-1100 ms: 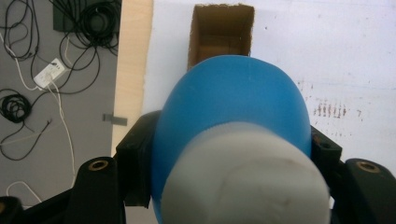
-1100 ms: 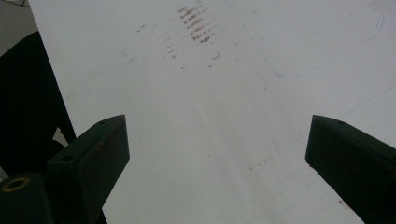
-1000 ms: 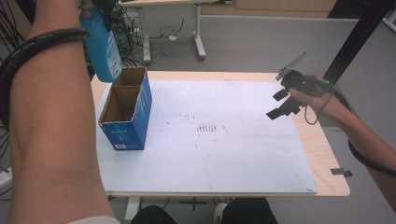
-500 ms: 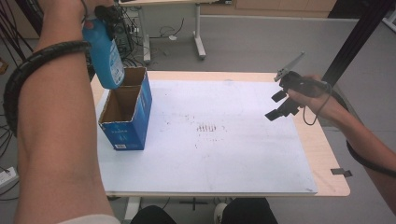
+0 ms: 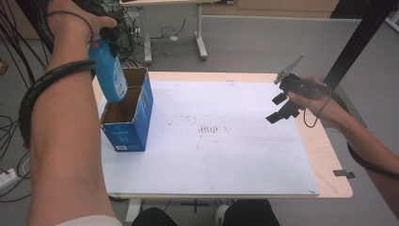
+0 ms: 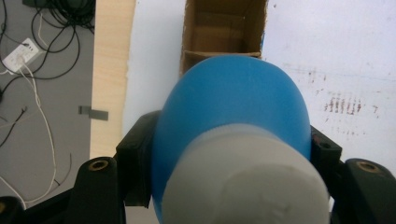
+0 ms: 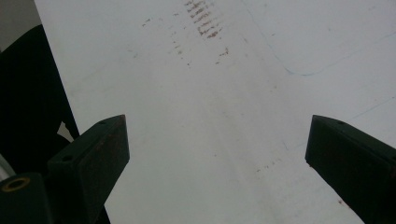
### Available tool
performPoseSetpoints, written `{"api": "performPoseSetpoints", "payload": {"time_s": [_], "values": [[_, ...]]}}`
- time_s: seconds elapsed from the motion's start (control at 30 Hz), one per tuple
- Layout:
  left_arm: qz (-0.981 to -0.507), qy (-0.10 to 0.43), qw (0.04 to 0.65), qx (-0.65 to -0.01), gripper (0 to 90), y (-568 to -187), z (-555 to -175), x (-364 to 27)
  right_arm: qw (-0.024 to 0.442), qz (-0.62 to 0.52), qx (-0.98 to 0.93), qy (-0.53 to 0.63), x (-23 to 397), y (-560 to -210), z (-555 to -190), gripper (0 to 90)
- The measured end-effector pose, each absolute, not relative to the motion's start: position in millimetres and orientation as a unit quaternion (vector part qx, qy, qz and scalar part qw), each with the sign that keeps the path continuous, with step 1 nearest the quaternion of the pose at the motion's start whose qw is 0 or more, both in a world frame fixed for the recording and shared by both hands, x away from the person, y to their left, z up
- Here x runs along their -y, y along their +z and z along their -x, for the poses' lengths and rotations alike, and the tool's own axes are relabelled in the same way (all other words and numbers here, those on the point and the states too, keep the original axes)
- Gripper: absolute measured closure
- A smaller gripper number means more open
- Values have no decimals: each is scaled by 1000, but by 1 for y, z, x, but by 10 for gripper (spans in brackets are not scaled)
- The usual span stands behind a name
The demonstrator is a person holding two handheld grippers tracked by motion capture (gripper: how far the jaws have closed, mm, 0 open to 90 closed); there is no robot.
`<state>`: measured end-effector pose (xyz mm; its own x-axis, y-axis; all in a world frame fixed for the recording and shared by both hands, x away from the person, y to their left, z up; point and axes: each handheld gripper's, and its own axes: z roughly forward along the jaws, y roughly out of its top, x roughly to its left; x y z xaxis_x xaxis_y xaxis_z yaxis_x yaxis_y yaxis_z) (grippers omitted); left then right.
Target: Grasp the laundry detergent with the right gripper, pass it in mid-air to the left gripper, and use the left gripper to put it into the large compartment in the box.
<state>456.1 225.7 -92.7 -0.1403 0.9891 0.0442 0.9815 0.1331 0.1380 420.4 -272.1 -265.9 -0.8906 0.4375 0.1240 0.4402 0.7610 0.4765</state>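
My left gripper [image 5: 107, 40] is shut on a blue bottle [image 5: 109, 71] with a white cap [image 6: 245, 179], held upright with its base down. The bottle's lower end dips into the open top of a blue cardboard box [image 5: 127, 129] at the table's left. From the left gripper view the bottle [image 6: 229, 102] sits wedged between both black jaws, right above the box's brown inside [image 6: 224, 28]. At the table's right side my right gripper [image 5: 281, 107] hovers open over the white sheet [image 5: 226, 155], nothing between its jaws [image 7: 217, 149].
The white sheet bears a patch of brown marks [image 5: 211, 129] near its middle. The wooden table edge [image 5: 329, 165] shows at the right with a small dark tape piece [image 5: 344, 173]. Cables [image 5: 9, 127] lie on the floor at left; another desk's legs [image 5: 200, 33] stand behind.
My left gripper has come down with the blue bottle, whose base now enters the box's open top. The right gripper has stayed where it was.
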Motion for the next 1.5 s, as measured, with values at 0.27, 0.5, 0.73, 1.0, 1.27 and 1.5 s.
{"api": "performPoseSetpoints", "payload": {"time_s": [0.27,0.5,0.73,1.0,1.27,1.5], "values": [[-654,58,29,-753,362,-115,-457,-231,4,234,939,-253,270,-270,-421,62],[-654,54,23,-754,362,-135,-457,-234,6,230,940,-253,265,-274,-421,63],[-657,48,23,-752,361,-154,-457,-233,7,226,940,-255,262,-276,-422,63],[-658,40,19,-752,362,-179,-458,-233,9,228,941,-252,263,-278,-421,64],[-663,33,17,-748,362,-205,-459,-230,11,230,940,-253,265,-281,-421,63],[-668,24,10,-744,362,-225,-461,-227,15,234,939,-253,266,-284,-421,64]]}}
